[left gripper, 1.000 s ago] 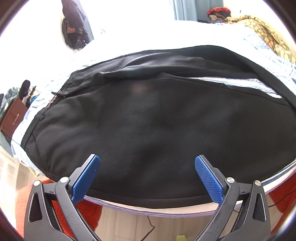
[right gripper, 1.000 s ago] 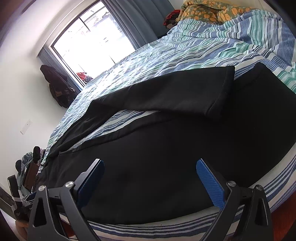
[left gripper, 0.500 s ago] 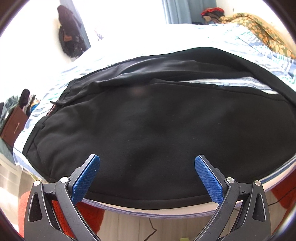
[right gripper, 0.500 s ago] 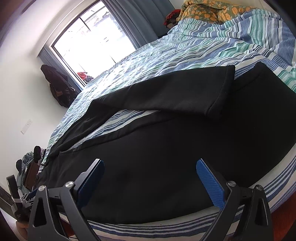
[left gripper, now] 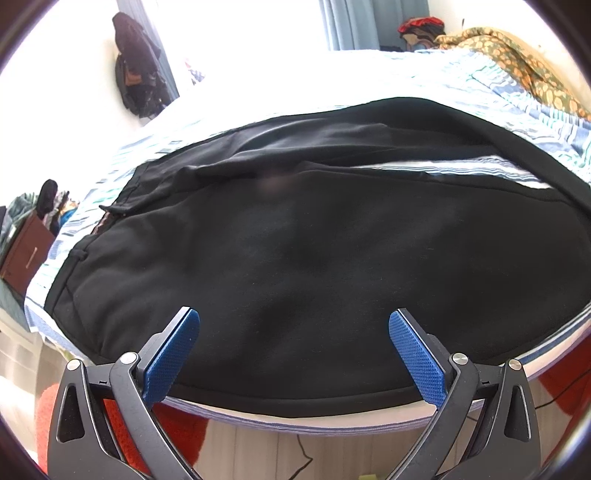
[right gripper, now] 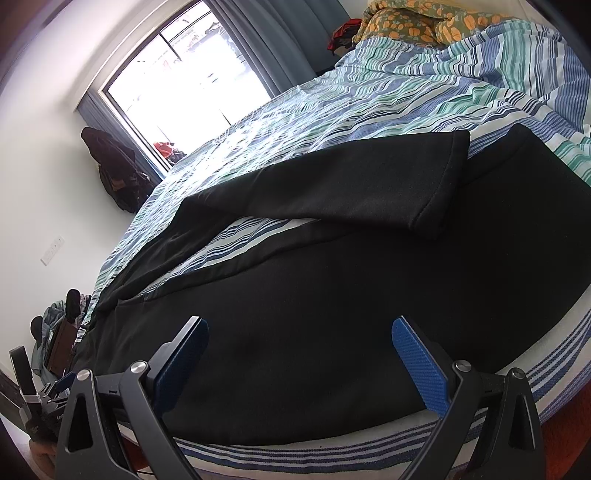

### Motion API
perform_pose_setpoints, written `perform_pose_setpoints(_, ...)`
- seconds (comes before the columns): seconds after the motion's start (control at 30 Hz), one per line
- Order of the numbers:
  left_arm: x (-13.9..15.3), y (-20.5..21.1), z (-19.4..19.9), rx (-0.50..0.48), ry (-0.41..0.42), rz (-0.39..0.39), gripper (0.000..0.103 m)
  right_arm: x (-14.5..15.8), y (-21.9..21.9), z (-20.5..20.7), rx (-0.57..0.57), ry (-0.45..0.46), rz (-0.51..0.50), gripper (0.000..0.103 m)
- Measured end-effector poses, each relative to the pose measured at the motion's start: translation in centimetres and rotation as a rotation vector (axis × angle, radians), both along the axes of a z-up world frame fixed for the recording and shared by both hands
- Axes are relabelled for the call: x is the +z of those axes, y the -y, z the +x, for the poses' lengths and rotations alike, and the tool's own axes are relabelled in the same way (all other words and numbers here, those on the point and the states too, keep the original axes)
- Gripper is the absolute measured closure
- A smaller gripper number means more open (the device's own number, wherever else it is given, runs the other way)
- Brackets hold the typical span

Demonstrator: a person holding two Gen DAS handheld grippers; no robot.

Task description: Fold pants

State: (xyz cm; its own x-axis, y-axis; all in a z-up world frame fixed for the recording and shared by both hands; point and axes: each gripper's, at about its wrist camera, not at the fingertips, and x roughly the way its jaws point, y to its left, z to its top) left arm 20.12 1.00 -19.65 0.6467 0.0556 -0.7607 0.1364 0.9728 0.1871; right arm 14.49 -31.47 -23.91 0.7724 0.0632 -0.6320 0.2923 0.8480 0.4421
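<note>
The left gripper (left gripper: 293,347) stands wide open, its blue pads (left gripper: 171,354) spread far apart and holding nothing; it sits low at the near edge of the bed (left gripper: 332,421), just in front of the black pants (left gripper: 314,251), and whether a pad brushes the cloth cannot be told. The right gripper (right gripper: 299,363) is likewise fully spread and empty, poised over the near side of the same pants (right gripper: 332,314). The pants lie flat along the near side of the bed on a striped bedsheet (right gripper: 369,92), waistband (left gripper: 110,214) toward the left. The near leg runs along the mattress edge; the far leg (right gripper: 351,188) angles away from it, leaving a wedge of striped sheet between the two, and its hemmed cuff (right gripper: 439,184) rests on top of the near leg's far end. Beyond the pants the sheet lies open up to a floral quilt (right gripper: 424,26) at the head. An orange rug (left gripper: 184,435) shows on the floor below the bed edge.
</note>
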Motion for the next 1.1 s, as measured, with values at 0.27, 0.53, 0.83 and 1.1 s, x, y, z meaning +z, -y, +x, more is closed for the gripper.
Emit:
perform_pose_setpoints(0.27,0.0,0.0,0.1,0.002,0.000,-0.001,0.000,-0.1,0.0,0.0,0.002,-0.002,-0.002,0.004)
perform_pose_setpoints(0.53,-0.1,0.0,0.0,0.005,-0.001,-0.001,0.000,-0.1,0.0,0.0,0.001,-0.002,-0.003,0.004)
perform_pose_setpoints(0.83,0.9,-1.5,0.8,0.037,0.004,-0.085,0.000,0.7,-0.3,-0.3,0.027,0.029,0.045,0.004)
perform_pose_setpoints(1.1,0.4,-2.2,3.0,0.106,-0.032,-0.142,0.001,0.0,4.9,-0.3,-0.156,0.130,0.234,0.004)
